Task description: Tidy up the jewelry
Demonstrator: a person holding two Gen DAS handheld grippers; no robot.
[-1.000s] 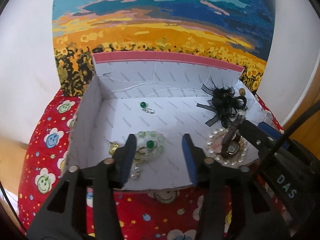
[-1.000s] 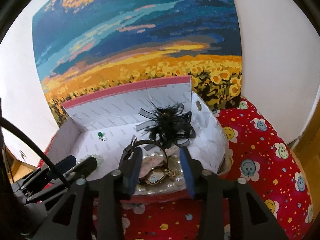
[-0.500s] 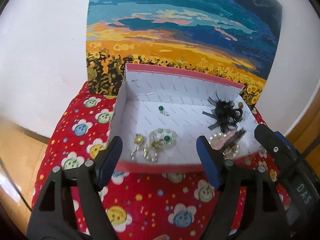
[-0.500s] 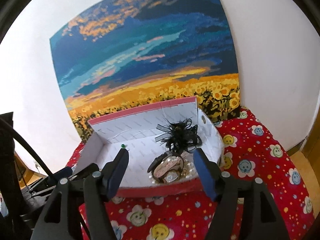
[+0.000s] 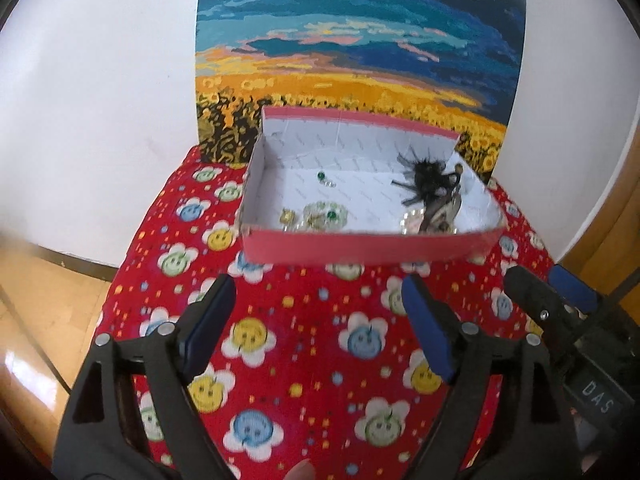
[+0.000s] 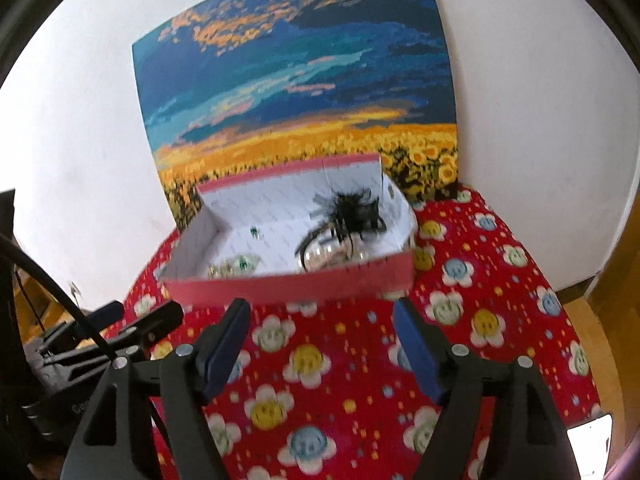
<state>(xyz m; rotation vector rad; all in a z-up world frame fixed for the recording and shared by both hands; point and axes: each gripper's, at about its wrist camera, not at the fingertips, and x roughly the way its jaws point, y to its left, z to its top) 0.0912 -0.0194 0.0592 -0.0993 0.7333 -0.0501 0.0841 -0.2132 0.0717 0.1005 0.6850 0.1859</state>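
Observation:
A shallow box (image 5: 360, 245) (image 6: 288, 286), pink outside and white inside, sits on the red smiley-flower cloth. It holds a black feathery hair piece (image 5: 426, 178) (image 6: 352, 208), a pearl-rimmed piece (image 5: 434, 220) (image 6: 324, 254), a green-bead bracelet (image 5: 325, 216) (image 6: 236, 264), a gold earring (image 5: 288, 216) and a small green-bead earring (image 5: 322, 178) (image 6: 254, 232). My left gripper (image 5: 316, 304) is open and empty, above the cloth in front of the box. My right gripper (image 6: 322, 320) is open and empty, also in front of the box.
A sunflower-field painting (image 5: 360, 60) (image 6: 296, 92) leans on the white wall behind the box. The red cloth (image 5: 312, 344) (image 6: 480, 300) covers a small round table, with wooden floor (image 5: 36, 300) below at left. The right gripper shows at the left wrist view's right edge (image 5: 556, 300).
Both grippers have pulled back out of the box and up, and opened wider. The pearl-rimmed piece and hair clip that lay between the right fingers stay in the box.

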